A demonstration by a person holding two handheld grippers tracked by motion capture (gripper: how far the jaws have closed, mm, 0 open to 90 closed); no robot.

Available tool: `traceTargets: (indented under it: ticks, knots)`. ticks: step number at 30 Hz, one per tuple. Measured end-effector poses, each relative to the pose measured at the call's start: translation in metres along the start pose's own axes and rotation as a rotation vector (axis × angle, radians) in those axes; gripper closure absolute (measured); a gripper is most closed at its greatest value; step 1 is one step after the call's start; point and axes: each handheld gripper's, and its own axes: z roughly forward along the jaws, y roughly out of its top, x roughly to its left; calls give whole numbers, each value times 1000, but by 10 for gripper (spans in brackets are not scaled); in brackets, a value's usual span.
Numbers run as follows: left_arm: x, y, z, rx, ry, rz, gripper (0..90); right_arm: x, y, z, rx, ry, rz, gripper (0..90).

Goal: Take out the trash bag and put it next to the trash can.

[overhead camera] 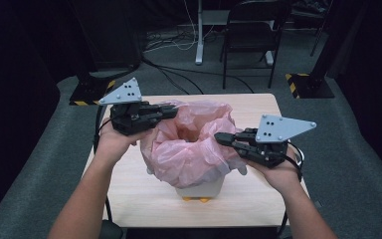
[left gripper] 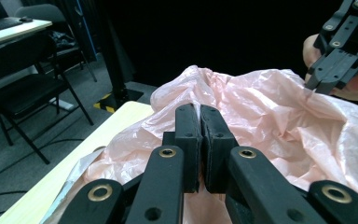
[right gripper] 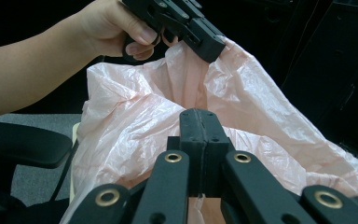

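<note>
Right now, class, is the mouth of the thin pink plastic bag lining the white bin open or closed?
Open. The thin pink plastic bag gapes over the white bin; the left tongs and right tongs pinch opposite edges.

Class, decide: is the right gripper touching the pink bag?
Touching. In the left gripper view the right gripper pinches the pink bag at its rim.

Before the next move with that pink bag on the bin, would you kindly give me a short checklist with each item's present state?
1. left gripper shut on the pink bag rim: ok.
2. right gripper shut on the opposite rim: ok.
3. Bag mouth open between them: ok.
4. White bin upright on the table: ok.
5. Bag folded evenly around the bin's rim: cannot tell.
</note>
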Motion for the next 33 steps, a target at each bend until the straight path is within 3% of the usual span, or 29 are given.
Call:
traceTargets:
  ticks: [13, 23, 33]
  knots:
    - [-4, 12, -8, -17, -37, 9, 868, -4, 18, 8, -18, -10, -30, 899]
    - [-11, 10, -6, -8, -75, 17, 868, -7, 21, 22, -9, -8, -38, 899]
    - [-9, 3, -4, -20, -137, -22, 868, -11, 22, 34, 2, -4, -38, 899]
